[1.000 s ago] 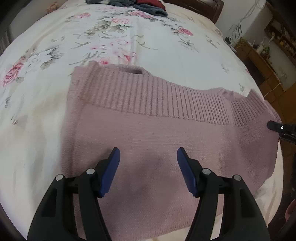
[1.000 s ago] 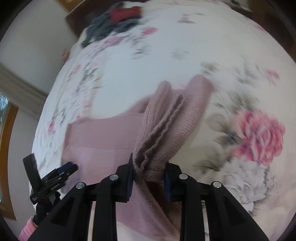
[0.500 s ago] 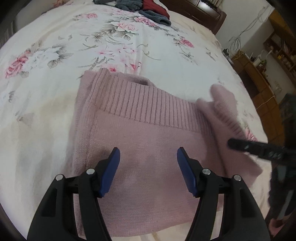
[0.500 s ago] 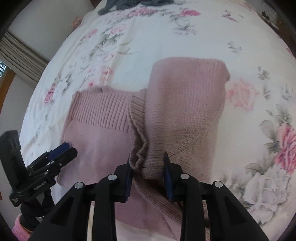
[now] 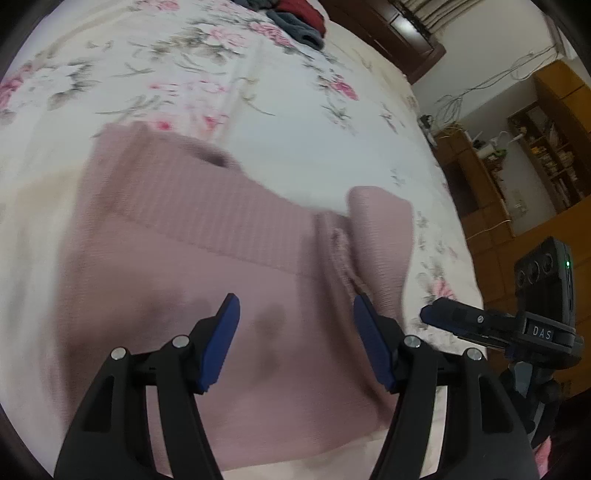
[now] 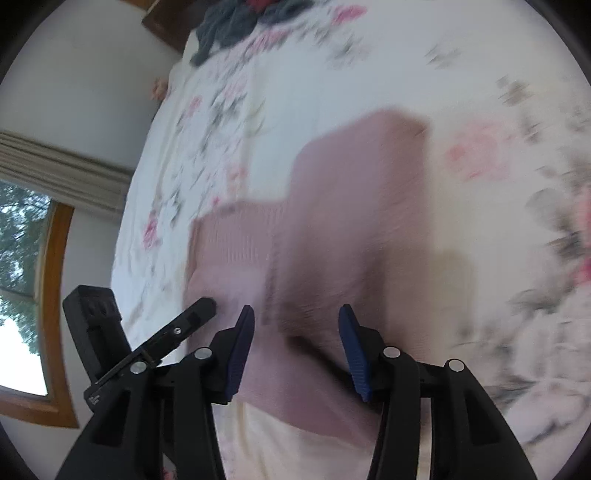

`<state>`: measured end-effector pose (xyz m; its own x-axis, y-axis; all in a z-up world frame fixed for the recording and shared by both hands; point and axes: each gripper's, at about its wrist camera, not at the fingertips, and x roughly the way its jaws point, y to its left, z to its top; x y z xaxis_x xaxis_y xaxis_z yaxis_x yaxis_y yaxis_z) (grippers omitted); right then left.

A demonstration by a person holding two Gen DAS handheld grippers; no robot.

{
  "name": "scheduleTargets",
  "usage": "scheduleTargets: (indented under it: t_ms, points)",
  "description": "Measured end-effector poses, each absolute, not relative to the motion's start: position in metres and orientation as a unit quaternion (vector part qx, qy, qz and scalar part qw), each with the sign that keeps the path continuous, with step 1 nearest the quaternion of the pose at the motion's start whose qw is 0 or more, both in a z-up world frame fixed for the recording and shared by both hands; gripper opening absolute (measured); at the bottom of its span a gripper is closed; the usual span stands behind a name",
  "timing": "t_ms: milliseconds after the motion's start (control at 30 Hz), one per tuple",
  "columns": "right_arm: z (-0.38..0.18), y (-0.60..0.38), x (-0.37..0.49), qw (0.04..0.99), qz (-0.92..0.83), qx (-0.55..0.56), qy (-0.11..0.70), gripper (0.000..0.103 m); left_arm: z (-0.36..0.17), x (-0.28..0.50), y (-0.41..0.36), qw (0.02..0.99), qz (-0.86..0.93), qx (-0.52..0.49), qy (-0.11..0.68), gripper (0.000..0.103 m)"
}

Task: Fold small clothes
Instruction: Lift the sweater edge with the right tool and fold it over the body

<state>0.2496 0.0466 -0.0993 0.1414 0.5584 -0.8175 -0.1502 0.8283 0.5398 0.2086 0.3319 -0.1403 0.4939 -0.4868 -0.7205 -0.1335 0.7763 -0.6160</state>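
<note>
A dusty-pink knitted sweater point(image 5: 192, 258) lies flat on the floral bedsheet point(image 5: 295, 147), its ribbed band across the far side. Its right part point(image 5: 380, 236) is folded over onto the body. My left gripper point(image 5: 295, 314) hovers open just above the near half of the sweater, nothing between its blue pads. In the right wrist view the same sweater point(image 6: 351, 229) shows blurred, with the folded flap lying on top. My right gripper point(image 6: 295, 321) is open over the flap's near edge, empty. The right gripper point(image 5: 461, 319) also shows at the sweater's right side in the left wrist view.
A pile of dark grey and red clothes point(image 5: 295, 14) sits at the far end of the bed, also seen as a heap of clothes point(image 6: 240, 26). A wooden headboard point(image 5: 388, 33) and wooden shelves point(image 5: 535, 147) stand to the right. A window point(image 6: 22, 277) is at left.
The right gripper carried the sweater's right side over onto the body, then opened and let it go. The left gripper stayed open and shifted slightly.
</note>
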Motion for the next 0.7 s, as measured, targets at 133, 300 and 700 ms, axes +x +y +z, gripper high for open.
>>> scheduleTargets:
  t_ms: [133, 300, 700]
  points:
    - [-0.098, 0.004, 0.251, 0.753, 0.202, 0.166, 0.604, 0.049, -0.151, 0.223, 0.311, 0.784, -0.132, -0.337, 0.505, 0.064]
    - [-0.119, -0.026, 0.247, 0.754, 0.172, 0.167, 0.612, 0.049, -0.17, 0.235, 0.293, 0.757, -0.139, -0.381, 0.513, 0.063]
    - [-0.154, -0.062, 0.228, 0.739, 0.154, 0.196, 0.626, 0.049, -0.183, 0.265, 0.249, 0.753, -0.139, -0.357, 0.535, 0.041]
